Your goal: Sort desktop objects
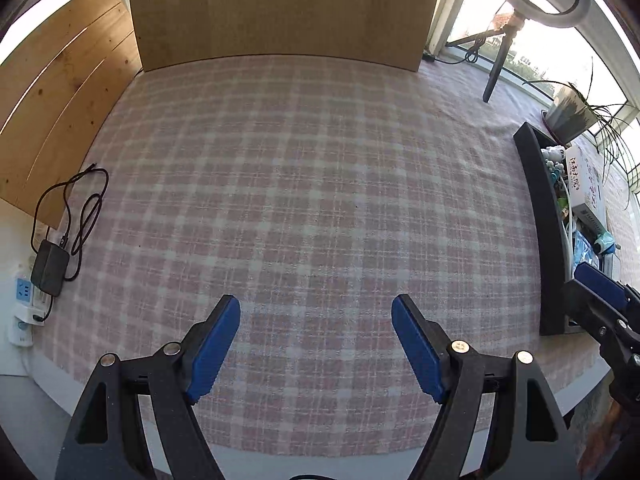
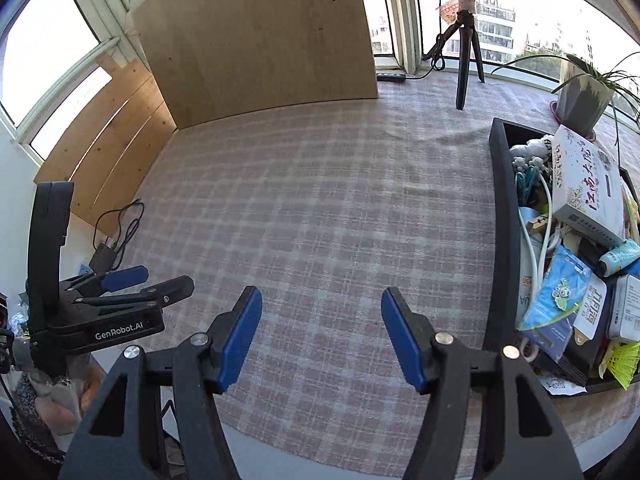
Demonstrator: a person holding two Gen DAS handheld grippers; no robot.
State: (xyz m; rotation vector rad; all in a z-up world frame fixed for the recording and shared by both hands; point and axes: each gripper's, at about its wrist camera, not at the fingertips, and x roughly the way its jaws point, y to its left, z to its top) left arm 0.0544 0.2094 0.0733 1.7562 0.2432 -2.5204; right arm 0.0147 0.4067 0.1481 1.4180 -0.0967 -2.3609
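A pink plaid tablecloth (image 1: 304, 184) was spread over the table. Wooden boards (image 2: 256, 40) were propped at the far side, with bright windows (image 2: 520, 32) seen behind a ring-light tripod (image 2: 466, 52).

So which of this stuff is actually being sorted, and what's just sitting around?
Part of the job:
- black tray
- white box lying in it
- blue card packet
- both open, empty grippers: left gripper, right gripper

Just lying about:
- potted plant
- ring-light tripod
- black charger
- checked tablecloth
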